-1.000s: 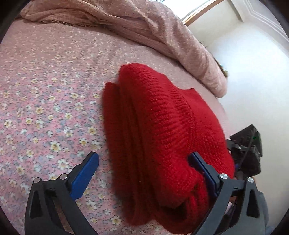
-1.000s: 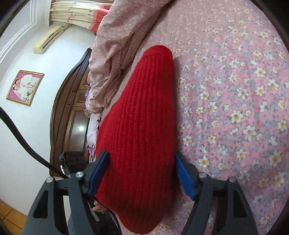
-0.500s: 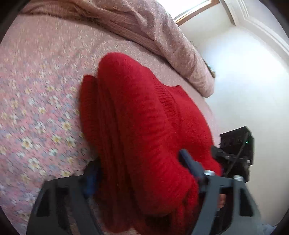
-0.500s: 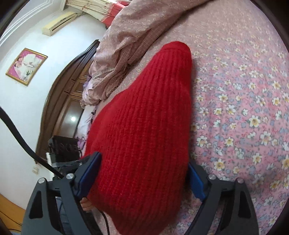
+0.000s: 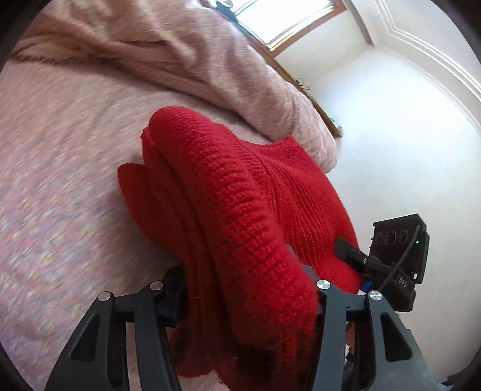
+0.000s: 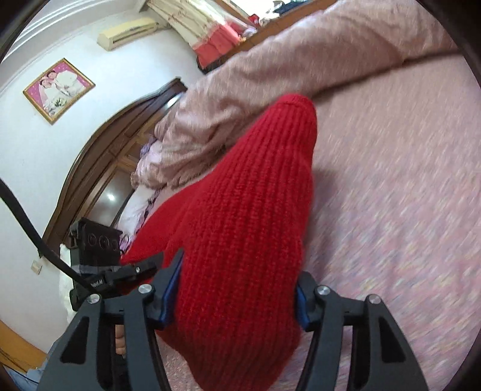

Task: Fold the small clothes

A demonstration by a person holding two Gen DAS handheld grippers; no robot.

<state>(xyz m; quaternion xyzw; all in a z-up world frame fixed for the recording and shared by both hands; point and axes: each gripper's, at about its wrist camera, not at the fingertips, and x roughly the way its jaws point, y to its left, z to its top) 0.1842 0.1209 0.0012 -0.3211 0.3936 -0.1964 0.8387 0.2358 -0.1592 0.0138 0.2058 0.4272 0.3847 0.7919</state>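
A folded red knit sweater (image 5: 240, 216) is held above the pink floral bedsheet (image 5: 60, 180). My left gripper (image 5: 246, 297) is shut on one end of the folded stack, its blue pads buried in the knit. My right gripper (image 6: 237, 288) is shut on the other end of the sweater (image 6: 246, 210), a blue pad (image 6: 171, 285) pressing each side. Each gripper shows in the other's view, the right one at the sweater's far side (image 5: 396, 255), the left one likewise (image 6: 99, 255).
A rumpled pink blanket (image 5: 180, 60) lies along the far side of the bed, also in the right wrist view (image 6: 270, 75). A dark wooden headboard (image 6: 99, 168), a white wall with a framed photo (image 6: 57, 87) and a window (image 5: 285, 21) surround the bed.
Both grippers closed onto the sweater's ends and lifted it off the sheet. The left gripper went from wide open around the stack to clamped on it.
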